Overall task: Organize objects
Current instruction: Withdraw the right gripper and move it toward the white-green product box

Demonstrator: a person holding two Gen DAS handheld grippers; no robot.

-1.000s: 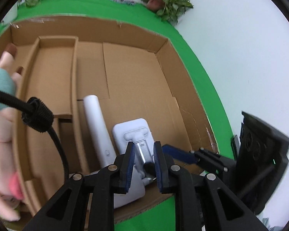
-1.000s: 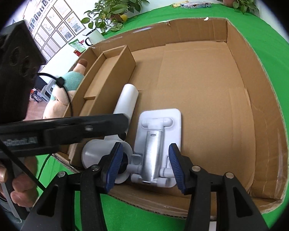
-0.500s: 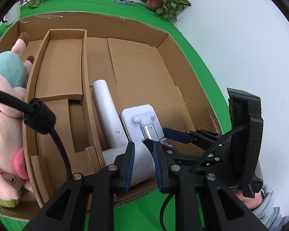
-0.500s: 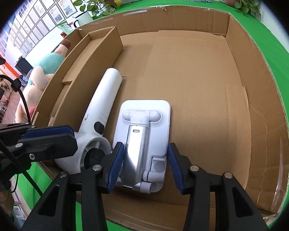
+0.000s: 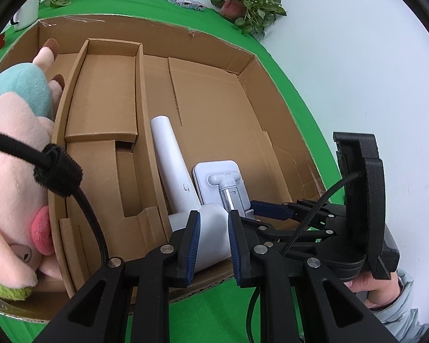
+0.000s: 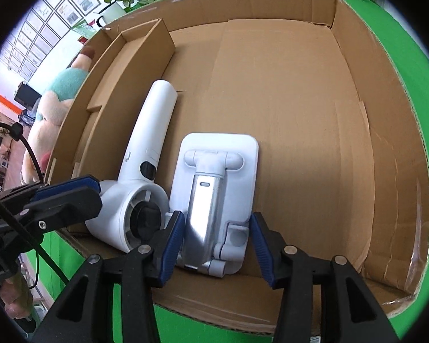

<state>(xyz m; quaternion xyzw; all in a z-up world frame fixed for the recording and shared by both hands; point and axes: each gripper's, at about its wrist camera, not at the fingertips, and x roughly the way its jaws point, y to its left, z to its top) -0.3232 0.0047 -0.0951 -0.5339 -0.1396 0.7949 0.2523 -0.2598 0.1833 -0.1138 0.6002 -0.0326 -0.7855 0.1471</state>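
Observation:
A white hair dryer [image 5: 174, 171] [image 6: 146, 148] and a white and silver phone stand [image 5: 217, 177] [image 6: 217, 171] lie side by side on the floor of a big cardboard box [image 5: 243, 65] [image 6: 271, 5], near its front wall. My left gripper [image 5: 213, 228] hovers above the dryer's round head, shut, with nothing between its pads. My right gripper [image 6: 217, 234] points down over the stand's near end. Its jaws are opening, with the stand between them and the right pad clear of it.
A pink and teal plush toy [image 5: 11, 171] [image 6: 60, 97] lies outside the box's left wall. A cardboard divider insert [image 5: 105, 94] fills the box's left side. Potted plants [image 5: 248, 3] and a white mug [image 5: 25, 14] stand at the back of the green table. A hand [image 5: 369, 285] holds the right gripper.
My left gripper has drawn back from over the stand to over the dryer's head. My right gripper has tipped further down over the stand. The stand and dryer stay on the box floor.

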